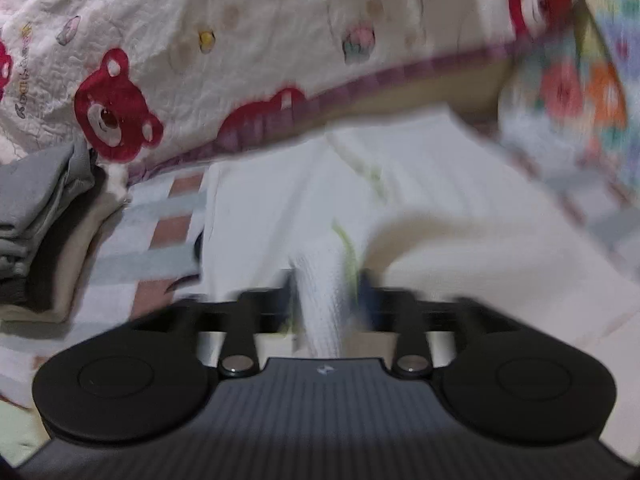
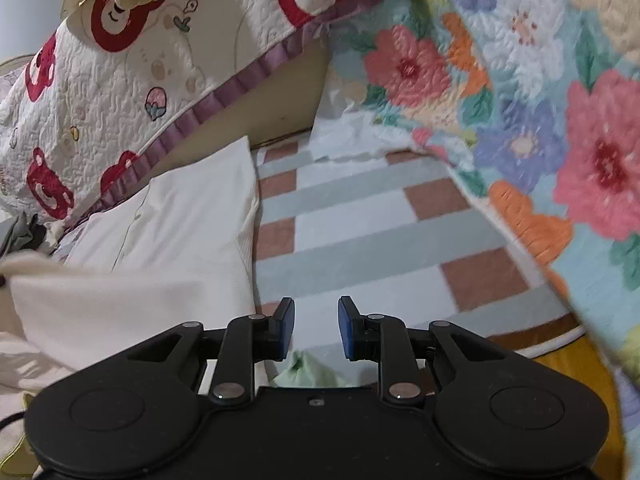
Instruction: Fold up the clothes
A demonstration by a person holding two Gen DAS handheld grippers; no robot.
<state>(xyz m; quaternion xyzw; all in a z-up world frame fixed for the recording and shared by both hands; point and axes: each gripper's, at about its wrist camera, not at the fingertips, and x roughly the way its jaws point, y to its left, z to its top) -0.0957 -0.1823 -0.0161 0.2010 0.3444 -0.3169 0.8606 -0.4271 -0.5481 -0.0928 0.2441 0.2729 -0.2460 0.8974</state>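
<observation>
White cloth, a garment (image 1: 280, 208) lying on the checked bedsheet (image 1: 160, 236), is bunched between the left gripper (image 1: 326, 284), whose fingers are pinched on it. Only that blurred view shows the grey folded stack (image 1: 36, 208). The right gripper (image 2: 316, 328) hangs part-open over the sheet, holding nothing, beside the garment.

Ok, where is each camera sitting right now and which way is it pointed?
Left wrist: on the left gripper, looking along its fingers, shut on a fold of the white garment; blurred bear-print quilt beyond.
Right wrist: on the right gripper, open and empty, facing the checked bedsheet; floral quilt at right.
Shared: the white garment, bear-print quilt, checked bedsheet and floral quilt.
</observation>
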